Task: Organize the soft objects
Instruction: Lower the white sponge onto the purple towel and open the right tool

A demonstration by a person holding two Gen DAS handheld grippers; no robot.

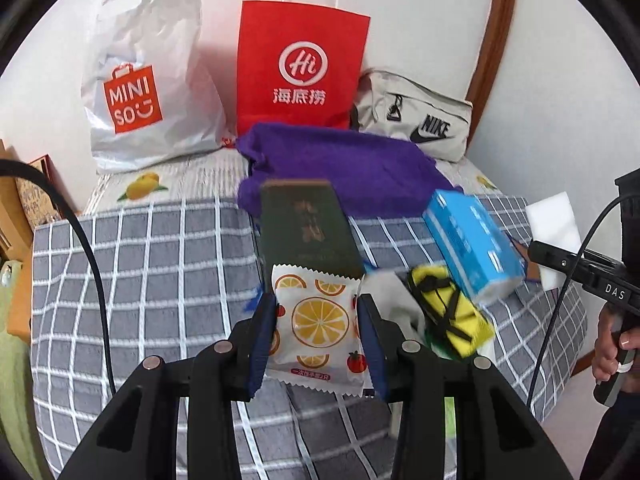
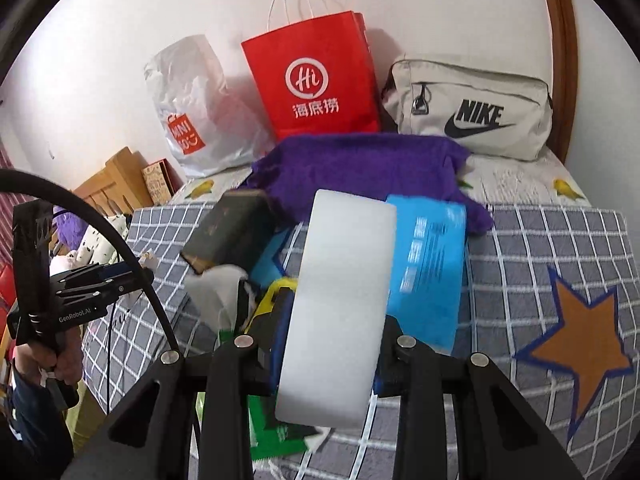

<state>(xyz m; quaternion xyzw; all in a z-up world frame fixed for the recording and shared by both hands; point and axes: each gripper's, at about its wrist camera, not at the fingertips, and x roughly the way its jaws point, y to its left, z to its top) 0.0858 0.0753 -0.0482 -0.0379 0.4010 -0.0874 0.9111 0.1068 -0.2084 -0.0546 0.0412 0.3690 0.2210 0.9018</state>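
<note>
Both tools grip soft items above the bed.
The left tool [image 1: 318, 334] clamps an orange-print packet [image 1: 316, 320]; the right tool [image 2: 332, 344] clamps a white sponge [image 2: 340, 304], over the pile mid-bed [image 1: 140, 248].

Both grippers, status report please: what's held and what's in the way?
Left gripper shut on orange-print packet. Right gripper shut on white sponge block. Purple towel lies before red paper bag.
</note>
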